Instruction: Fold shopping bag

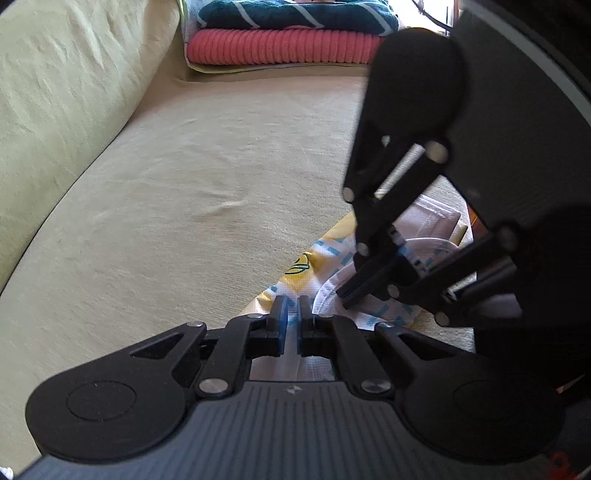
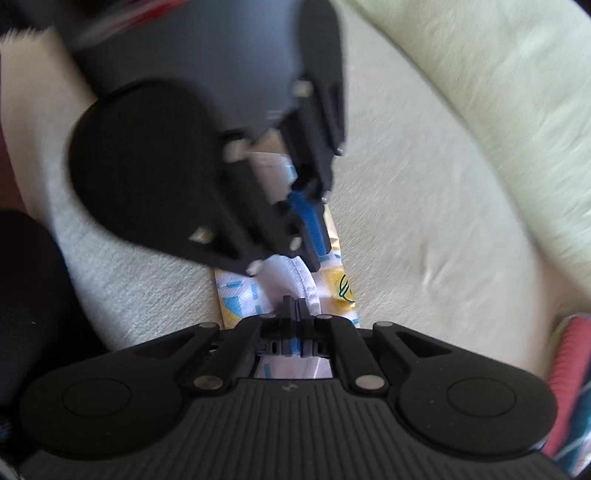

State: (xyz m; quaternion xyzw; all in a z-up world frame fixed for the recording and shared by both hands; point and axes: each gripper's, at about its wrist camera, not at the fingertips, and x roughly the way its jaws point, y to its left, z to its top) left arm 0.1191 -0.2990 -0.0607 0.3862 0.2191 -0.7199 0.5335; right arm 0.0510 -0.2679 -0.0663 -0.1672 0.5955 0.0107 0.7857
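The shopping bag (image 1: 325, 258) lies on the pale green sofa seat (image 1: 184, 206), bunched into a narrow strip of white, yellow and light-blue fabric with a small green-outlined drawing on one yellow patch. Both tools meet over it, close together.

In the left wrist view the left gripper (image 1: 291, 306) points down at the near end of the bag. Its jaws stand almost together, blue pads facing each other, with a thin layer of the white and blue cloth pinched between them; more of the bag shows below, under the tool's body. The right gripper (image 1: 345, 295) comes in from the upper right, its black linkage covering much of the bag, and its tips rest on a white fold just beside the left tool's.

The right wrist view (blurred, especially the other tool) shows the same meeting from the opposite side. The right gripper (image 2: 294, 306) is narrowly closed with the bag's white hemmed edge (image 2: 306, 284) caught at its tips. The left gripper (image 2: 312, 236) reaches in from above, one blue pad visible, down on the bag's yellow part.

At the far end of the seat sits a stack of folded towels (image 1: 288, 33), a coral ribbed one under a dark teal striped one. The sofa backrest (image 1: 66, 92) curves along the side.
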